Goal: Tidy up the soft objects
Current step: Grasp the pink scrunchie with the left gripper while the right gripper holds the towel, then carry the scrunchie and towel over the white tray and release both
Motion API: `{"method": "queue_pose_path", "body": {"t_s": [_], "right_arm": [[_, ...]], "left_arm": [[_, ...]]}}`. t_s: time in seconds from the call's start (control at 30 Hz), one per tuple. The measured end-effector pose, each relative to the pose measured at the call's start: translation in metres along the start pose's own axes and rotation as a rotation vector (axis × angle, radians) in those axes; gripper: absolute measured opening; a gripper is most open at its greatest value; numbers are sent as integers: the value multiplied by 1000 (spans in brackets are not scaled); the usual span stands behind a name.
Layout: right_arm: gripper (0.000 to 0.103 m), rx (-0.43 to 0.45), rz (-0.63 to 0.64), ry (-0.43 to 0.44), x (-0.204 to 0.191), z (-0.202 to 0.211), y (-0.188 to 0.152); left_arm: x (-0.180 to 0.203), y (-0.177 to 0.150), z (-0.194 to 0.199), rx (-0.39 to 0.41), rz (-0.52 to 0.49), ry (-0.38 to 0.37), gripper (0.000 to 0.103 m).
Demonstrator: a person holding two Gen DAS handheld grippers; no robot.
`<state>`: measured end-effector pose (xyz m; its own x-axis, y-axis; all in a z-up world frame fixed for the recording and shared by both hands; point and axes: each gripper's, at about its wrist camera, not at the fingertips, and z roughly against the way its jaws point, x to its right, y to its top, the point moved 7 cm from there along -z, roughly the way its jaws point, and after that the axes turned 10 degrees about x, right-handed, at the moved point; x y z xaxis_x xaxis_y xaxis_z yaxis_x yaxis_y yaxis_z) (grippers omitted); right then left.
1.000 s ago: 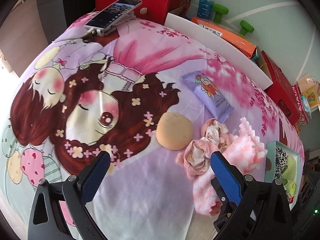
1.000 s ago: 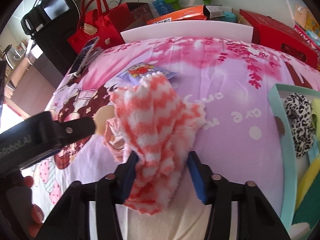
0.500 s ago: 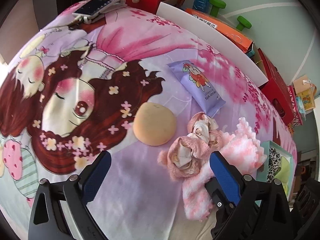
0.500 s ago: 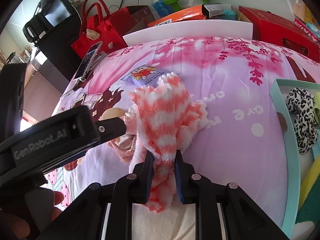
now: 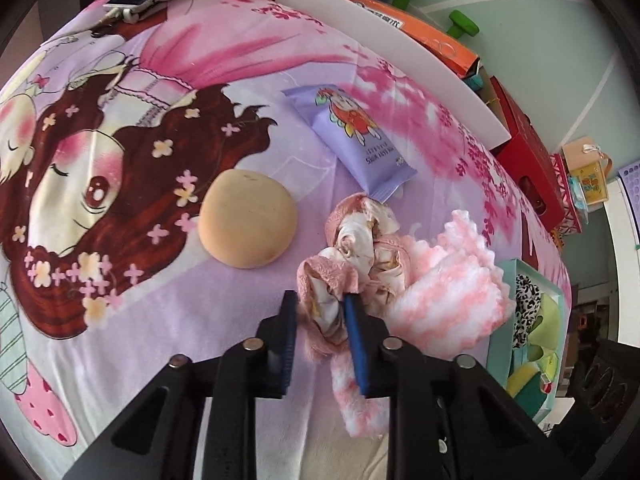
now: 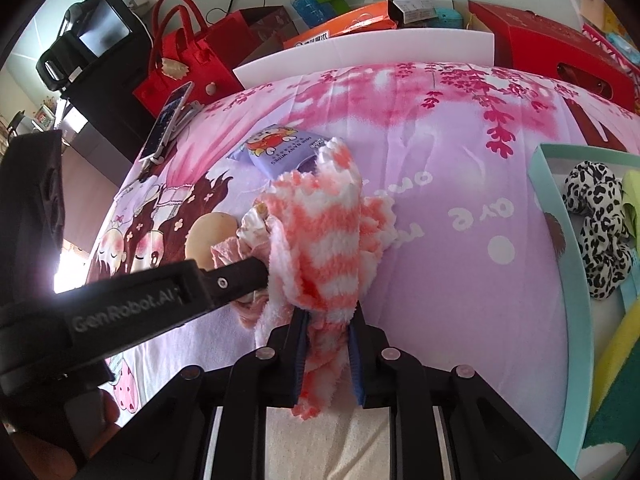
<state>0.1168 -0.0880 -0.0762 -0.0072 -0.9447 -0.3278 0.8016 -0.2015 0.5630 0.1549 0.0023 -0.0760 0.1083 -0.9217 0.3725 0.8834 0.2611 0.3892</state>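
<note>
My left gripper [image 5: 320,312] is shut on a crumpled pink and cream cloth [image 5: 356,256] lying on the cartoon bedsheet [image 5: 120,160]. My right gripper [image 6: 328,344] is shut on a fluffy pink-and-white striped sock [image 6: 320,236], which stands up between its jaws; the sock also shows in the left wrist view [image 5: 448,296], right of the cloth. A round tan sponge [image 5: 248,224] lies left of the cloth. A purple wipes packet [image 5: 352,140] lies behind them. The left gripper's arm [image 6: 140,300] crosses the right wrist view.
A teal box [image 6: 560,280] at the right holds a leopard-print scrunchie [image 6: 600,224] and yellow-green items. A phone [image 6: 168,120], red bags [image 6: 188,64], a white board [image 6: 360,56] and boxes line the far edge.
My left gripper moved forward and right and closed on the pink and cream cloth. My right gripper closed on the striped sock about half a second ago and still holds it.
</note>
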Motion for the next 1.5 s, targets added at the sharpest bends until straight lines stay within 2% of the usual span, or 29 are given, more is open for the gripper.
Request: {"method": "queue_pose_path", "body": {"t_s": [0.37,0.73,1.0,1.17,1.33,1.5], "right_arm": [[19,-12,-6,9,1,-1,-2],[18,21,-13,12,4,10,5],[18,39,-74,-22,30,16,10],[18,52,-100,-29,41,19,13],[18,83,-99,-31,43,29,19],[18,153,-88,-16,38,55,31]], "left_arm": [[1,0,-1,11,-6,-6,11],[2,3,7,37,-17,-26,9],[-8,8,15,72,9,-13,8],[-7,14,28,115,6,-10,8],[1,19,46,159,-2,-38,8],[16,30,85,263,-26,-93,8]]}}
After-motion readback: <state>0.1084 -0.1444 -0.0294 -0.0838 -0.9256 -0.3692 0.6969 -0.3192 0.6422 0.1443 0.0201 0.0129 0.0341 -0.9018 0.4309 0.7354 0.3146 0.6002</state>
